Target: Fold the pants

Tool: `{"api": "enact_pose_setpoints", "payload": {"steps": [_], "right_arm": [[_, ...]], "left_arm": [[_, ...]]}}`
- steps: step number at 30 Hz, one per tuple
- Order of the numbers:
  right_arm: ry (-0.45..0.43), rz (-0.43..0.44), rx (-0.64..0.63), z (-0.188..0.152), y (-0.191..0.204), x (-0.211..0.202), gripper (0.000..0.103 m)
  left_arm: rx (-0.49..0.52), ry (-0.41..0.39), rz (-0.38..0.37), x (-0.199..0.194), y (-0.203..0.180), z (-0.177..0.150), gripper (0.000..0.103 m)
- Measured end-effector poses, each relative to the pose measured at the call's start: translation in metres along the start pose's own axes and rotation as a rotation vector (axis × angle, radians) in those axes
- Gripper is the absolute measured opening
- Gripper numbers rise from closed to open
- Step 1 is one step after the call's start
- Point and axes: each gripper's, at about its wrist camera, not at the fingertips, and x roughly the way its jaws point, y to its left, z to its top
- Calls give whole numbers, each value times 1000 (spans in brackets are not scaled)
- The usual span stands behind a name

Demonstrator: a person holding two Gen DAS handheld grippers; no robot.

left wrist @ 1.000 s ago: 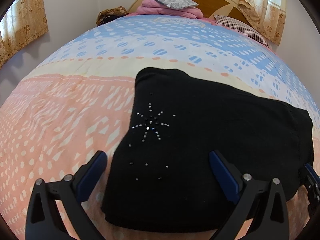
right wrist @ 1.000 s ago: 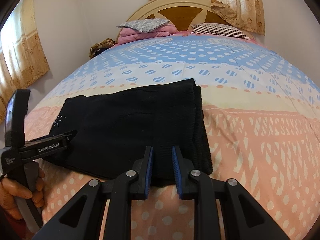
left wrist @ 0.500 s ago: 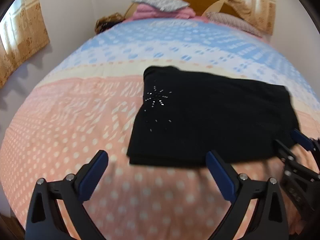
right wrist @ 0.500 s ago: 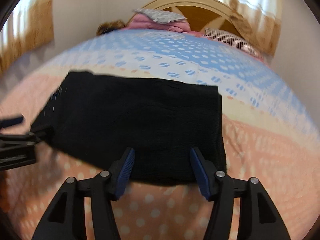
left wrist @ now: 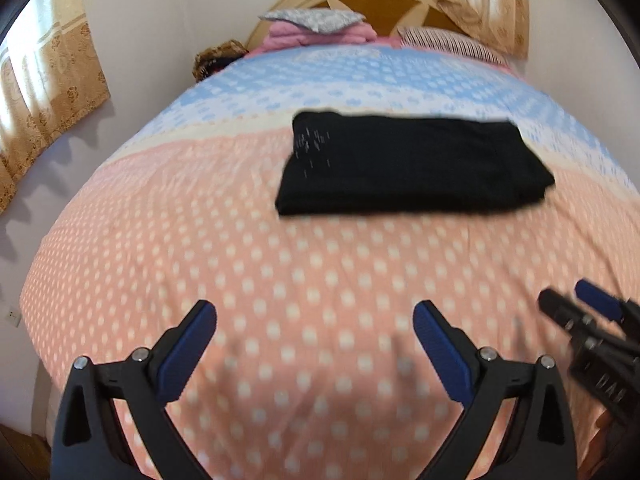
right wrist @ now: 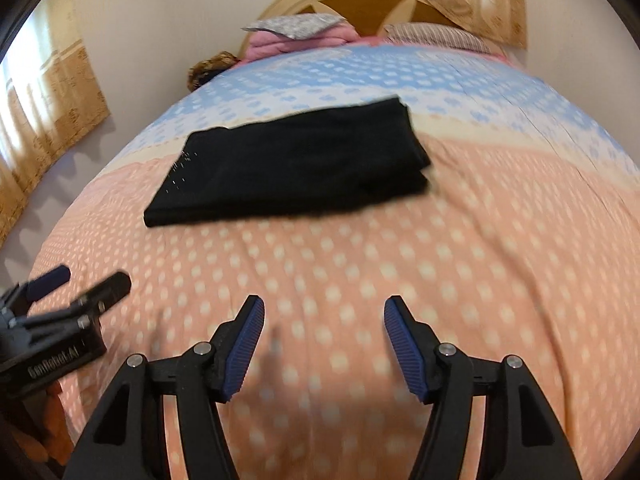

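Pants (left wrist: 412,168): black, folded into a flat rectangle w/ small sparkly studs at left end; lying on bed (left wrist: 320,300) mid-way up the dotted cover, well apart from both my tools.
L gripper (left wrist: 315,334): fingers spread wide, holding nothing, over pink cover.
R gripper (right wrist: 324,340): fingers spread, empty.
Pillows (left wrist: 316,26): stacked by headboard.
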Motion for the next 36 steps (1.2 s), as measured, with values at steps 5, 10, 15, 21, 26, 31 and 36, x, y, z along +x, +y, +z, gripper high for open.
{"api": "enact_pose_setpoints", "payload": {"steps": [5,10,15,21,26,31,36], "right_arm": [[-12,-72,15,-19,-6,-26,64],[-88,-98,72,-35,-12,-65,64],[-204,-116,61,-41,0,-109,64],[-384,-86,45,-39,12,-171,67],[-485,-69,42,-39,15,-205,78],[-493,-47,47,-43,18,-213,78],[-513,-45,52,-49,17,-223,78]], "left_arm": [[-4,7,-27,-20,-7,-22,101],[11,-97,-42,-59,-13,-32,101],[17,-231,-36,-100,-11,-33,101],[25,-382,-13,-147,-10,-29,103],[20,-427,-35,-169,-10,-30,103],[15,-447,-33,-177,-10,-33,103],[8,-462,-41,-181,-11,-37,103]]}}
